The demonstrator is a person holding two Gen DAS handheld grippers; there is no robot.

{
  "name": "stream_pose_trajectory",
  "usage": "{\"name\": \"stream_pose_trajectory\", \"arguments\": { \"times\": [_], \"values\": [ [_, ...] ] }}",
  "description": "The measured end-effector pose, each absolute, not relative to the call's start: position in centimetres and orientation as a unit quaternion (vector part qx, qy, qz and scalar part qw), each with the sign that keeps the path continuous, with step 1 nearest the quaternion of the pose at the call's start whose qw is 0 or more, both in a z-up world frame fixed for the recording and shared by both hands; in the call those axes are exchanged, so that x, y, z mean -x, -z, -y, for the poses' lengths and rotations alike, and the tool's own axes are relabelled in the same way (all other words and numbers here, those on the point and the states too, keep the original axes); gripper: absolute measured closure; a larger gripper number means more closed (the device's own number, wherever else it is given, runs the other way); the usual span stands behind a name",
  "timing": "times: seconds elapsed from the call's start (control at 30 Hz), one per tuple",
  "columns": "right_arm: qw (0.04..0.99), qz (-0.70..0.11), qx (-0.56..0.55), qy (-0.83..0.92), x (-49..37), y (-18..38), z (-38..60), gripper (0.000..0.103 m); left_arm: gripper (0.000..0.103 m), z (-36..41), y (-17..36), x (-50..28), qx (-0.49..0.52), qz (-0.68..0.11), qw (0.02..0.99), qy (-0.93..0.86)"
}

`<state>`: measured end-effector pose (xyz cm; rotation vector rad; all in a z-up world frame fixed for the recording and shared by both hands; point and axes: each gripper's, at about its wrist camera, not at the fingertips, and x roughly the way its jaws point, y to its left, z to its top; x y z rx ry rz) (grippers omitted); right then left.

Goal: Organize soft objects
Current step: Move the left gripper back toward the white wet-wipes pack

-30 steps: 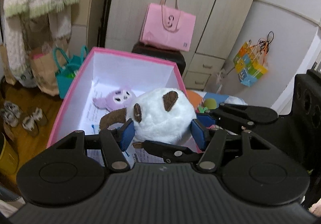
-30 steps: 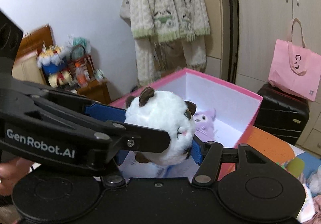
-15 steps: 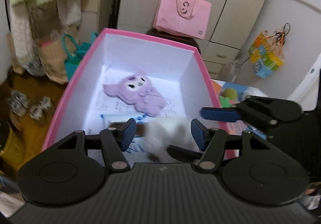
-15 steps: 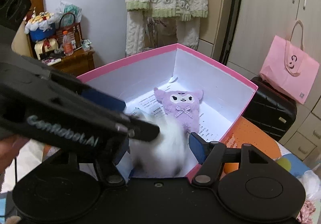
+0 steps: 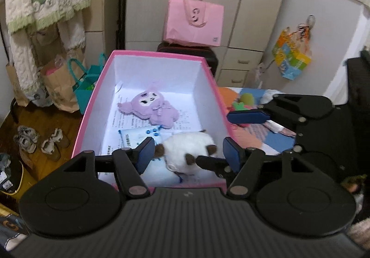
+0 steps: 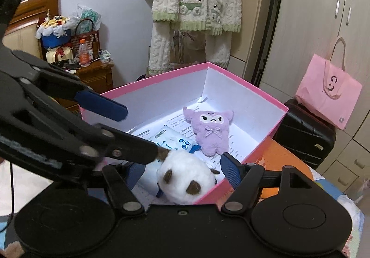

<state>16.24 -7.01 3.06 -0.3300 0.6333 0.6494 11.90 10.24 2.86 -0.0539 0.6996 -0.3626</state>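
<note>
Plush status: white round plush (image 5: 188, 150) now lies on the floor of the pink box (image 5: 93, 96), near end; 1.0 s ago it was pinched in the air above the box between both tools, 0.5 s ago it was a blur dropping in. Left gripper (image 5: 187, 151) jaws apart, blue pads either side of the plush, not touching it. Right gripper (image 6: 182, 171) also spread wide, nothing held. Purple plush (image 6: 211, 134) flat mid-box on printed paper sheets (image 6: 178, 121), same spot as before; a white packet (image 6: 172, 139) sits between the two toys. Box stands on a surface with an orange patch (image 6: 279, 158). Room: pink paper bag (image 6: 328, 93) on a black suitcase (image 6: 305, 135), wardrobe (image 6: 312, 26) behind, cream knit garments (image 6: 198, 8) hanging, wooden nightstand (image 6: 94, 75) with clutter, shoes (image 5: 39, 141) on wood floor.
</note>
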Motion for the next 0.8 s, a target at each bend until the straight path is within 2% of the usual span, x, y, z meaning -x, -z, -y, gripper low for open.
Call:
{"name": "stream_pose_trajectory", "arguments": {
  "times": [0.5, 0.8],
  "values": [
    [0.91, -0.267, 0.131, -0.29, -10.3, -7.0, 15.0, 0.027, 0.032, -7.2, -7.0, -5.0, -0.019, -0.295, 0.931, 0.216],
    [0.933, -0.261, 0.096, -0.228, -8.0, -6.8, 22.8, 0.027, 0.031, -3.9, -6.6, -3.2, -0.039, -0.294, 0.924, 0.242]
  ]
}}
